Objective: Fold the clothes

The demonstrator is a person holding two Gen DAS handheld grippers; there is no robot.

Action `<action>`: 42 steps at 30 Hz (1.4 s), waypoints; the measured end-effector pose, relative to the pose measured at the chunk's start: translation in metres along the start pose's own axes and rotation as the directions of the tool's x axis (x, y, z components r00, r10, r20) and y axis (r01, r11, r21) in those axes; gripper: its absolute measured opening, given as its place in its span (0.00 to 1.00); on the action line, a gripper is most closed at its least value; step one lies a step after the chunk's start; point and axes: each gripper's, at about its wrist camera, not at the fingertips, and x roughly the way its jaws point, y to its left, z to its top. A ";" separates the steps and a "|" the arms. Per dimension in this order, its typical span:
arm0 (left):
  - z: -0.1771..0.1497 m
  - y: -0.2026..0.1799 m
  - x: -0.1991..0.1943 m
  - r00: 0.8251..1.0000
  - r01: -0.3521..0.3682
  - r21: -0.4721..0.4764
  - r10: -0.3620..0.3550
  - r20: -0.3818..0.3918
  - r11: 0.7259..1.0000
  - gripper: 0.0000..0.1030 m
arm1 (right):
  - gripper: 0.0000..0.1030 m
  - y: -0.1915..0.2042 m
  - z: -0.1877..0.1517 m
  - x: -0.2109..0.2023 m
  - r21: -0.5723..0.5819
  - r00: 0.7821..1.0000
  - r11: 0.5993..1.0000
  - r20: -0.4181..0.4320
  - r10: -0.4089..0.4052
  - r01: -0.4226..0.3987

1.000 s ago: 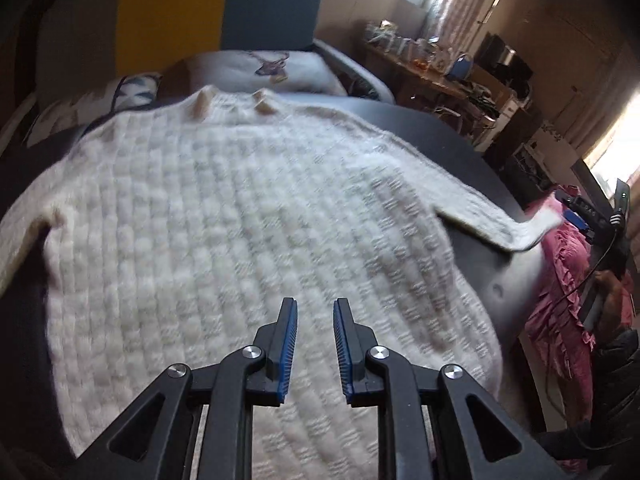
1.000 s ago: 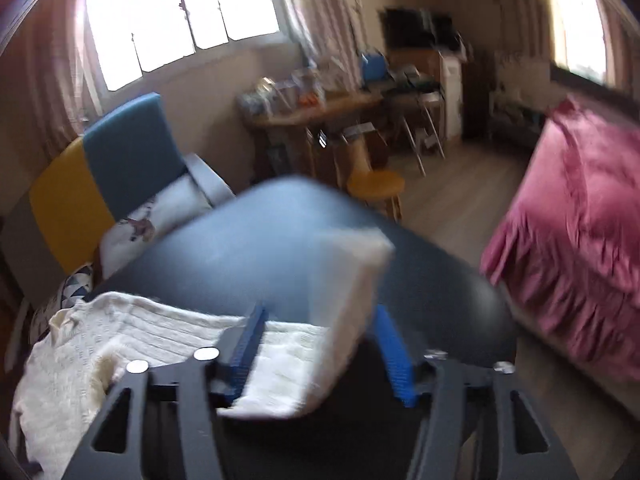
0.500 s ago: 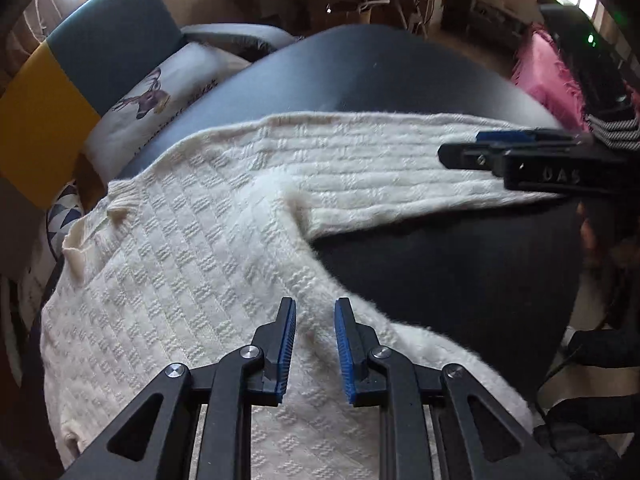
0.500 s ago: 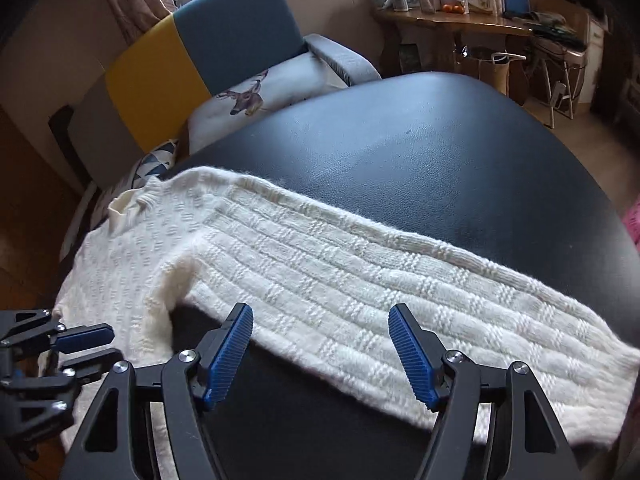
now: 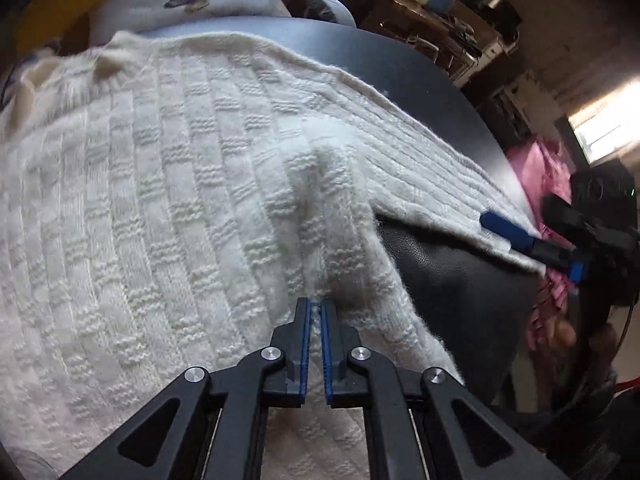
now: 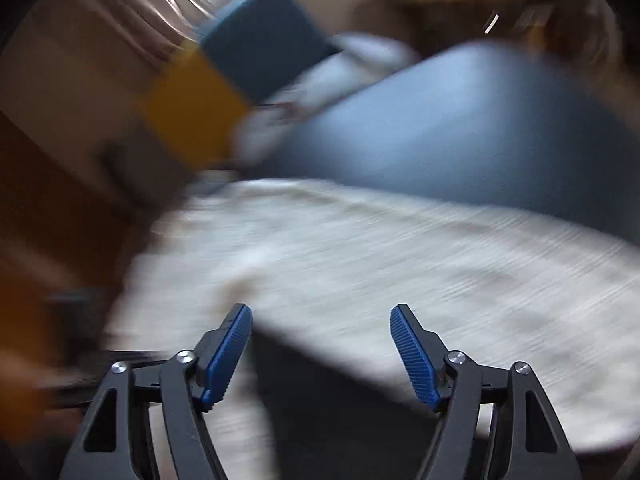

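The left gripper [image 5: 316, 310] has closed its blue pads on a pinch of the white sweater [image 5: 168, 184] near the armpit, low in the middle of the left view. The sweater lies flat over the dark table [image 5: 452, 280], its sleeve running to the right edge. The right gripper [image 6: 322, 344] has just been opening; nothing is between its pads. I think the sleeve fold needs a slow lift, keeping the pinch firm, so the knit does not slip

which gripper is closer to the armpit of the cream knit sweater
Left. The left gripper is shut on the cream knit sweater just below the armpit; the right gripper sits open farther out along the sleeve.
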 end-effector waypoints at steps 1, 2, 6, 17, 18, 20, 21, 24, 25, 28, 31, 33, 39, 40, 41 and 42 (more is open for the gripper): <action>-0.001 0.008 0.000 1.000 0.026 -0.030 -0.026 0.005 0.999 0.04 | 1.00 0.002 -0.006 0.004 0.041 0.994 0.993 -0.021 0.110 -0.109; -0.001 0.011 -0.001 0.999 0.042 -0.042 -0.042 0.011 0.998 0.04 | 1.00 0.005 -0.012 0.011 0.063 0.986 0.985 -0.034 0.165 -0.163; -0.012 0.010 -0.003 0.997 0.065 -0.018 -0.065 0.043 0.998 0.05 | 1.00 0.006 -0.022 0.053 0.175 0.987 0.976 -0.078 0.142 -0.127; -0.025 0.022 -0.004 0.988 0.139 -0.037 -0.136 0.074 0.990 0.06 | 0.63 0.014 0.001 0.106 0.299 0.984 0.954 0.164 -0.063 0.011; -0.027 0.021 -0.006 0.988 0.136 -0.033 -0.133 0.078 0.990 0.06 | 0.44 0.014 0.002 0.107 0.296 0.981 0.955 0.183 -0.057 0.000; -0.034 0.010 -0.011 0.989 0.113 -0.001 -0.112 0.097 0.994 0.06 | 0.16 0.019 0.009 0.101 0.277 0.976 0.961 0.209 -0.058 -0.002; -0.037 0.006 -0.017 0.988 0.098 0.022 -0.100 0.117 0.995 0.05 | 0.13 0.026 0.015 0.092 0.241 0.972 0.970 0.221 -0.078 0.023; -0.047 0.003 -0.030 0.988 0.067 0.064 -0.076 0.136 0.996 0.05 | 0.13 0.046 0.033 0.076 0.124 0.950 0.977 0.241 -0.199 0.173; -0.049 0.004 -0.030 0.990 0.053 0.066 -0.061 0.128 0.996 0.05 | 0.13 0.051 0.037 0.075 0.083 0.938 0.967 0.237 -0.255 0.242; -0.056 0.011 -0.023 0.996 0.001 0.051 -0.006 0.087 0.999 0.05 | 0.13 0.047 0.043 0.088 -0.015 0.901 0.913 0.167 -0.400 0.408; -0.059 0.008 -0.029 0.995 -0.021 0.056 0.016 0.095 0.998 0.05 | 0.13 0.031 0.040 0.095 -0.043 0.895 0.898 0.109 -0.432 0.439; -0.059 0.003 -0.034 0.993 -0.048 0.069 0.040 0.114 0.996 0.06 | 0.14 0.025 0.036 0.083 -0.003 0.938 0.943 0.101 -0.331 0.333; -0.067 -0.003 -0.046 0.990 -0.044 0.089 0.032 0.134 0.995 0.09 | 0.49 0.053 -0.003 0.057 -0.130 0.984 0.975 0.034 -0.175 0.178; -0.070 0.000 -0.046 0.991 -0.038 0.080 0.027 0.127 0.996 0.09 | 0.49 0.060 -0.012 0.059 -0.172 0.988 0.973 0.013 -0.156 0.155; -0.071 0.002 -0.044 0.993 -0.041 0.076 0.032 0.116 0.996 0.10 | 0.49 0.065 -0.021 0.064 -0.199 0.990 0.970 -0.011 -0.141 0.137; -0.073 0.005 -0.039 0.994 -0.049 0.079 0.041 0.102 0.996 0.10 | 0.49 0.068 -0.027 0.071 -0.221 0.989 0.966 -0.033 -0.143 0.132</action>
